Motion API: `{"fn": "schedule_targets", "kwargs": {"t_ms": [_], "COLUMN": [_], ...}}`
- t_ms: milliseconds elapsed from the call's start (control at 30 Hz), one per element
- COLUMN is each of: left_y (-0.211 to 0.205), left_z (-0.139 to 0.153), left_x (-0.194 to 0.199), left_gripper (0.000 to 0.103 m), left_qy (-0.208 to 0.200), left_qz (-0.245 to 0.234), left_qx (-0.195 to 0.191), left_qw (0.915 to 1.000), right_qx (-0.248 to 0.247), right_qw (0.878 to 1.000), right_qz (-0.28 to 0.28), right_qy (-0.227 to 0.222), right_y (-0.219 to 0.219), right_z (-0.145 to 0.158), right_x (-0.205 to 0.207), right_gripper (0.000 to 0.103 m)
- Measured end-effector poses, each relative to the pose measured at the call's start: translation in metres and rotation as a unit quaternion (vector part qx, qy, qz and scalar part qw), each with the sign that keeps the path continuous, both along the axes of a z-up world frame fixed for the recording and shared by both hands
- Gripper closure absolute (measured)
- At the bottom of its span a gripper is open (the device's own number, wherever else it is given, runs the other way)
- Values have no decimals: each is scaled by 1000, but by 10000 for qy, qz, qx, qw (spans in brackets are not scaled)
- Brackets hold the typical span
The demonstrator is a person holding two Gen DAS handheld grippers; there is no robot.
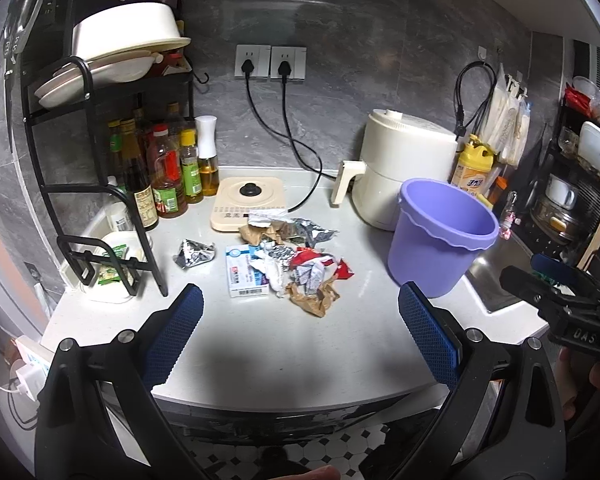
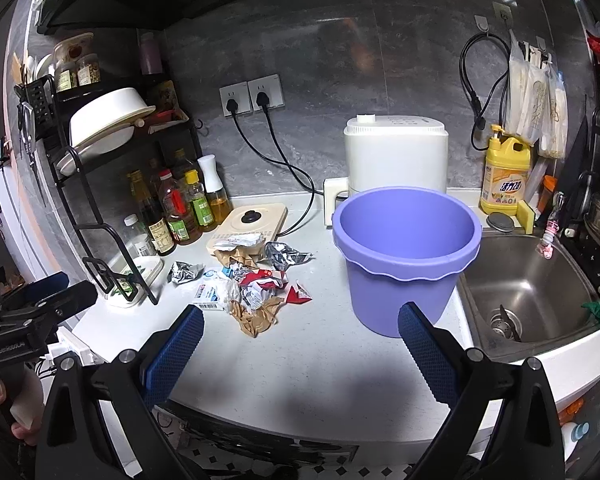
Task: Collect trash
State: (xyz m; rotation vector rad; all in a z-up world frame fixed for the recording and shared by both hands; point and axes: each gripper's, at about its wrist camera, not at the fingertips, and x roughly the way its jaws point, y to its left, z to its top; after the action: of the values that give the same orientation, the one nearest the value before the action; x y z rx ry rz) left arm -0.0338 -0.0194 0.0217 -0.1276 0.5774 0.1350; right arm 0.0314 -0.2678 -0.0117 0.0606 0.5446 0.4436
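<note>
While both the left gripper (image 1: 300, 316) and right gripper (image 2: 300, 336) hang released, trash (image 1: 287, 256) lies heaped on the surface (image 1: 283, 344) beside the purple bucket (image 2: 406, 256); a loose pinch could scatter light wrappers.

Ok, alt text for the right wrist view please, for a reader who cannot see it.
The open right gripper hovers above a white countertop, facing a pile of crumpled wrappers left of an empty purple bucket. A steel sink lies to the right; the left gripper shows at the left edge.
</note>
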Motion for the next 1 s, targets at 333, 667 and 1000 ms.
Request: {"fn": "schedule_targets", "kwargs": {"t_ms": [333,667,1000], "left_y": [48,98,114], "left_z": [-18,-43,-78], "left_x": [13,62,126], "left_gripper": [6,6,32], "left_qy": [233,271,501], "left_qz": [259,126,-460], "left_qx": [-78,-532,-910], "left_qw": [9994,9981,9935], "right_qx": [-49,-74,-175], "right_qw": [9995,9966,9935], "right_qz": [278,506,303], "right_qy": [171,648,1084], "right_y": [44,93,113], "right_z": [-10,-32,-65], "right_x": [25,71,108], "right_gripper": [8,8,28]}}
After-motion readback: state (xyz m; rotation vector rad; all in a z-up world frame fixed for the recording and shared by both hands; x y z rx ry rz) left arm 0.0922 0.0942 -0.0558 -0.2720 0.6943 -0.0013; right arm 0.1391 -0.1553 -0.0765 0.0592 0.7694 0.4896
